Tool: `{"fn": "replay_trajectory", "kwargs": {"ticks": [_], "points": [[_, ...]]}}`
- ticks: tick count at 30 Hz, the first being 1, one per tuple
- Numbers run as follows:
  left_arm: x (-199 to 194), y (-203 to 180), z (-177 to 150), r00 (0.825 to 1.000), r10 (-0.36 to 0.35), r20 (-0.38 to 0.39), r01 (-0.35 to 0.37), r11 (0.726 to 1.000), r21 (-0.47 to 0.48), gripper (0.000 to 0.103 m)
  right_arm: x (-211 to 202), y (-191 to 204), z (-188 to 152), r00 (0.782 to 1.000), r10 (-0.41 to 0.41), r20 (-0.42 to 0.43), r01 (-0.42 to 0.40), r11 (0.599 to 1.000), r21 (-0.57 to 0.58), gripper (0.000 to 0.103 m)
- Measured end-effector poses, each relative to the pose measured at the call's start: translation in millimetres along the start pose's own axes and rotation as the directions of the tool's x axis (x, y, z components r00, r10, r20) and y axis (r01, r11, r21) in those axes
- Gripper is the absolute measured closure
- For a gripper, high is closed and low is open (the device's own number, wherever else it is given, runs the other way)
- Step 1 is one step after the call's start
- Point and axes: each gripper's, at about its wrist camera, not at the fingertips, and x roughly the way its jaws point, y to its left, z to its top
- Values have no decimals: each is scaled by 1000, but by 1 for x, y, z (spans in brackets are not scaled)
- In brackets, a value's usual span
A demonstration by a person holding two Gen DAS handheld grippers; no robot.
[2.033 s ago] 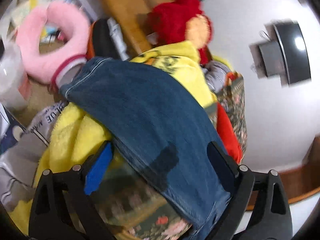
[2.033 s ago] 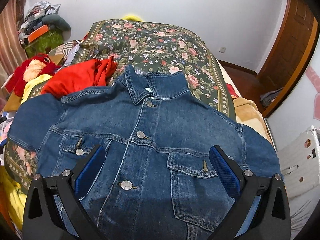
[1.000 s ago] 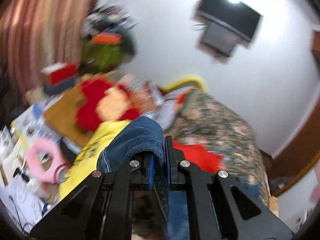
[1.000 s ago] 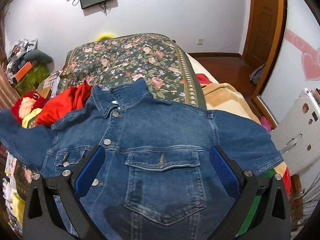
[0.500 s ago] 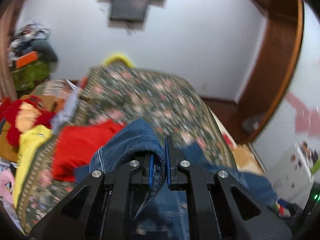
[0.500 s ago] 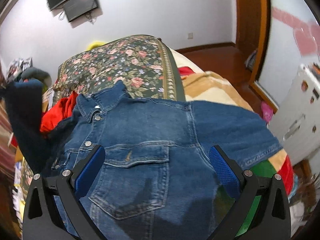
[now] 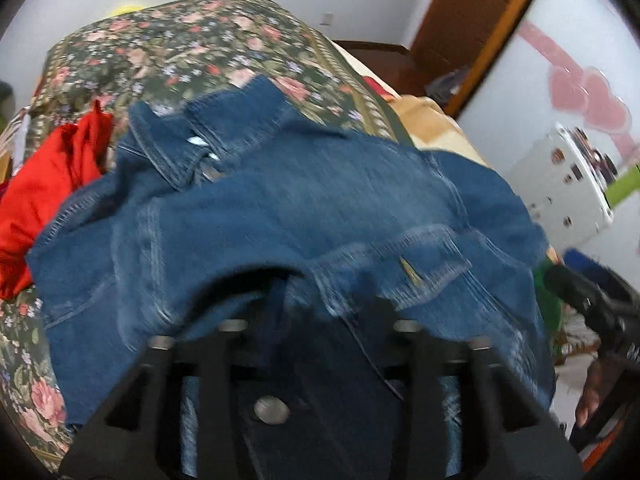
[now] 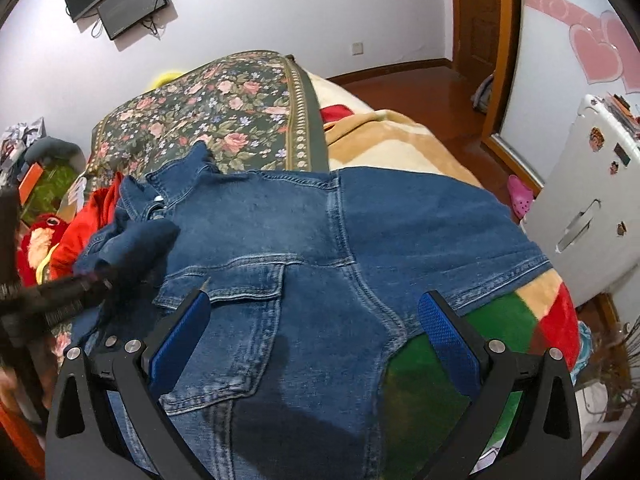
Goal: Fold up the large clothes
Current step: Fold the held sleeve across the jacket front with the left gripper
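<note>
A blue denim jacket (image 8: 320,248) lies front up on the bed, collar toward the far end. It also fills the left wrist view (image 7: 280,216). My left gripper (image 7: 320,312) is over the jacket's chest; denim drapes over its fingers and hides the tips. In the right wrist view the left gripper (image 8: 120,268) shows at the left edge with the jacket's left sleeve (image 8: 136,240) bunched on it, folded over the chest. My right gripper (image 8: 316,320) is open and empty, just above the jacket's lower right side.
A floral bedspread (image 8: 224,108) covers the bed beyond the collar. Red clothing (image 7: 44,184) lies left of the jacket. A tan, green and red blanket (image 8: 400,140) lies on the right. A white fridge (image 8: 592,216) stands at far right, a wooden door (image 8: 484,16) behind.
My left gripper shut on the left sleeve, lifted it and carried it right over the jacket's chest. My right gripper stayed open and drifted toward the jacket's right side.
</note>
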Motion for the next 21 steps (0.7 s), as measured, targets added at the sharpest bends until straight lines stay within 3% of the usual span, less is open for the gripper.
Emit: {"fn": "replay_trajectory", "kwargs": {"ticks": [4, 9, 14, 16, 21], "points": [[-16, -2, -11, 1000, -9, 15, 8, 1000, 24, 43, -2, 11, 2, 1000, 0, 8, 1, 999, -44, 0], [-49, 22, -19, 998, 5, 70, -3, 1000, -17, 35, -7, 40, 7, 999, 4, 32, 1, 990, -142, 0], [-91, 73, -35, 979, 115, 169, -98, 989, -108, 22, -8, 81, 15, 998, 26, 55, -10, 961, -277, 0], [-106, 99, -47, 960, 194, 200, -162, 973, -165, 17, -6, 98, 17, 998, 50, 47, -32, 944, -329, 0], [-115, 157, -78, 930, 337, 148, -286, 915, -286, 17, 15, 152, 11, 994, 96, -51, -109, 863, -493, 0]]}}
